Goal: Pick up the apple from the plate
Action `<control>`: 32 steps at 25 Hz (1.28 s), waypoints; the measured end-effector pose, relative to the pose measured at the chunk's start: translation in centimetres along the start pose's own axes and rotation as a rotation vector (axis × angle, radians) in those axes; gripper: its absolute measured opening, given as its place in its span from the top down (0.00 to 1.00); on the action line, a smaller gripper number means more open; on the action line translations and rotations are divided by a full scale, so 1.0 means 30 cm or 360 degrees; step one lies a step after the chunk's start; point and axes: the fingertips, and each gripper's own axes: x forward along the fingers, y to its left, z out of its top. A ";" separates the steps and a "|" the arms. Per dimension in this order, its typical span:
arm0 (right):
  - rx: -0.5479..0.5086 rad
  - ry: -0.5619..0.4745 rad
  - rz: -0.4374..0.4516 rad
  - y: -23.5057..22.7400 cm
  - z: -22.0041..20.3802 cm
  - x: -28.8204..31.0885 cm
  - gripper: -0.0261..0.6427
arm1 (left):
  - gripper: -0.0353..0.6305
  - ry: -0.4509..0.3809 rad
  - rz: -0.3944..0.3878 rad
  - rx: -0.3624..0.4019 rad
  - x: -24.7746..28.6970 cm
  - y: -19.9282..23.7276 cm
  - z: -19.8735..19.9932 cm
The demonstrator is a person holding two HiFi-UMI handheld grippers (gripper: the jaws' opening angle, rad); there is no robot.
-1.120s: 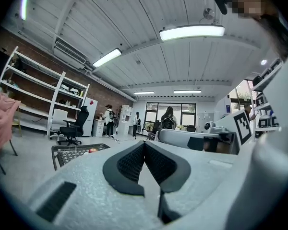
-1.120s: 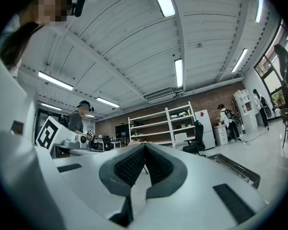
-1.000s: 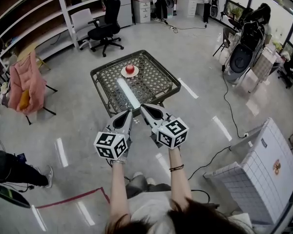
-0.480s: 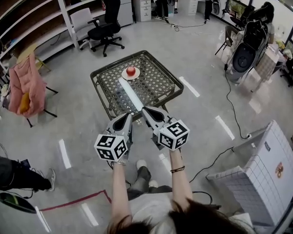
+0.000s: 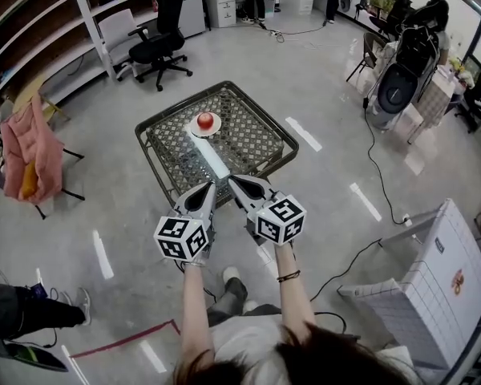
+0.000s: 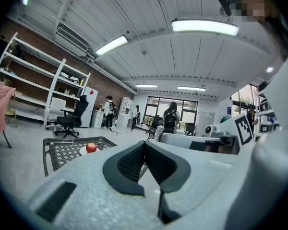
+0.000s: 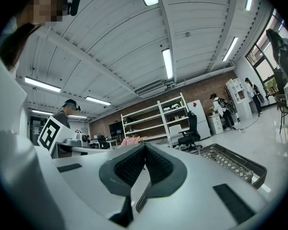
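Jaws of left gripper (image 6: 144, 143) pressing fully together, gripping nothing. Same for right gripper (image 7: 145, 146): pads meeting, empty. Both grippers pointing level, side by side, tips hovering near near edge of mesh table (image 5: 256, 147). Apple (image 5: 204, 121) sitting on white plate (image 5: 217, 124) toward table's far side, well apart from both tips. Print showing – black square markers (image 5: 176, 233) on gripper cubes. Red sticker on white fridge (image 6: 88, 110) too small for reading.

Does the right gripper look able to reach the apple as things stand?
Probably not yet. Nothing blocks the way, but the right gripper is shut and at the table's near edge, while the apple sits on its plate farther across.
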 end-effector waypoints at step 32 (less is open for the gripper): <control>0.0003 0.0120 -0.0138 -0.237 -0.066 0.343 0.95 | 0.93 0.0025 -0.0119 -0.0045 0.255 0.353 0.035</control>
